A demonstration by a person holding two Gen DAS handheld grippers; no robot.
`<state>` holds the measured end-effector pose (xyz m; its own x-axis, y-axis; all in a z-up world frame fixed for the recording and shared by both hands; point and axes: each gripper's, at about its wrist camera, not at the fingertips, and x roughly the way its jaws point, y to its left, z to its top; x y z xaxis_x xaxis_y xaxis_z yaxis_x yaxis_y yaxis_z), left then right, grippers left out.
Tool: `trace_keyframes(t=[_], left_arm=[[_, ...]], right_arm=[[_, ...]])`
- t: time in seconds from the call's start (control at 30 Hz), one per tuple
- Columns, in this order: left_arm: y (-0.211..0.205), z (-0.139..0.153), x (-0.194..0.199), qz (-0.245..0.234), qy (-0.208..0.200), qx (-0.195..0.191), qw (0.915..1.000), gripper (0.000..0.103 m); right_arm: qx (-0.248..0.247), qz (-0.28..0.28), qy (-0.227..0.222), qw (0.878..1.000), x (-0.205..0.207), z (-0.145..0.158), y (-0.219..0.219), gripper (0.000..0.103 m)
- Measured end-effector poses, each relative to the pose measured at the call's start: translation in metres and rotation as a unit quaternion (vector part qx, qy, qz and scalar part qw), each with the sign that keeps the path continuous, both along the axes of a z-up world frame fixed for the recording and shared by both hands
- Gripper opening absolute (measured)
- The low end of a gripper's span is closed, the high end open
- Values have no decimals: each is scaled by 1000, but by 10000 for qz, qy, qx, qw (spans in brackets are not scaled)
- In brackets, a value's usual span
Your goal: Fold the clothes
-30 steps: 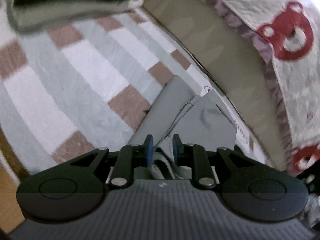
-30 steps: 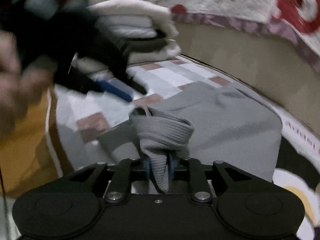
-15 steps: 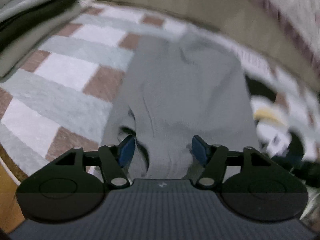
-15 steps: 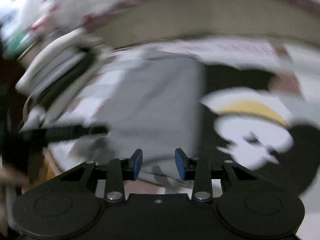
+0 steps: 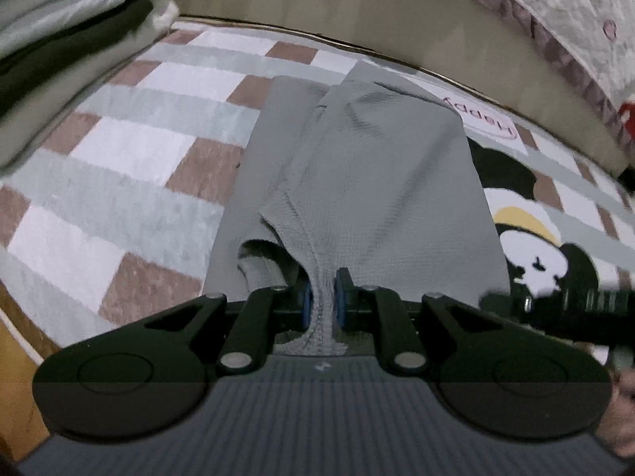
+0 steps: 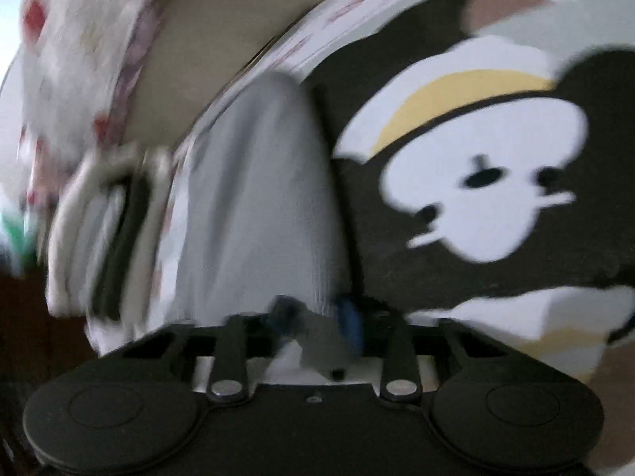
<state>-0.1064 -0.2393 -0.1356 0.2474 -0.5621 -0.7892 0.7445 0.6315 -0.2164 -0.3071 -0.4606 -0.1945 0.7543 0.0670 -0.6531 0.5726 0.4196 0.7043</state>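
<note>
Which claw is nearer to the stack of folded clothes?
Left. The left claw is closing on the grey garment on the stack's side; the right claw, closing on its other edge, is farther.

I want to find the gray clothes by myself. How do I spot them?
Look at the checkered rug with the cartoon panda. The gray ribbed garment lies flat on it, between the squares and the panda. Unlike the folded pile in the corner, it is one plain gray piece, pinched at its near edge.

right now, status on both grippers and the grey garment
Left hand-held gripper closing on grey garment edge. Right hand-held gripper closing, garment between its jaws, blurred. Folded stack clear of the garment.
</note>
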Motion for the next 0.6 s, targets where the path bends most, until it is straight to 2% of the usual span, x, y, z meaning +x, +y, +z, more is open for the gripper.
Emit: trace_keyframes(t=[0.07, 0.2, 0.3, 0.37, 0.43, 0.5, 0.53, 0.57, 0.6], left_arm=[[3, -1, 3, 85, 144, -53, 9998, 12], [5, -8, 4, 218, 238, 77, 9994, 12], [5, -14, -1, 187, 91, 451, 9988, 14], [7, -13, -5, 102, -161, 754, 9970, 16], [14, -5, -6, 37, -275, 793, 9965, 18], [21, 8, -5, 68, -481, 988, 9939, 18], [25, 17, -3, 56, -579, 1011, 9932, 19], [28, 26, 0, 34, -544, 797, 9953, 23], [27, 35, 7, 51, -440, 527, 9976, 31]], right_arm=[[-329, 356, 173, 9987, 0, 9, 13, 19], [-98, 410, 490, 9979, -9, 7, 19, 18], [-170, 698, 693, 9950, -3, 8, 27, 14], [-298, 919, 827, 9919, 3, 12, 33, 10], [-306, 930, 706, 9927, 0, 25, 33, 11], [-461, 814, 185, 9954, -9, 49, 26, 18], [-581, 746, -39, 9955, -13, 61, 21, 31], [-803, 625, -152, 9947, -16, 71, 13, 54], [-994, 491, -172, 9937, -15, 75, 2, 60]])
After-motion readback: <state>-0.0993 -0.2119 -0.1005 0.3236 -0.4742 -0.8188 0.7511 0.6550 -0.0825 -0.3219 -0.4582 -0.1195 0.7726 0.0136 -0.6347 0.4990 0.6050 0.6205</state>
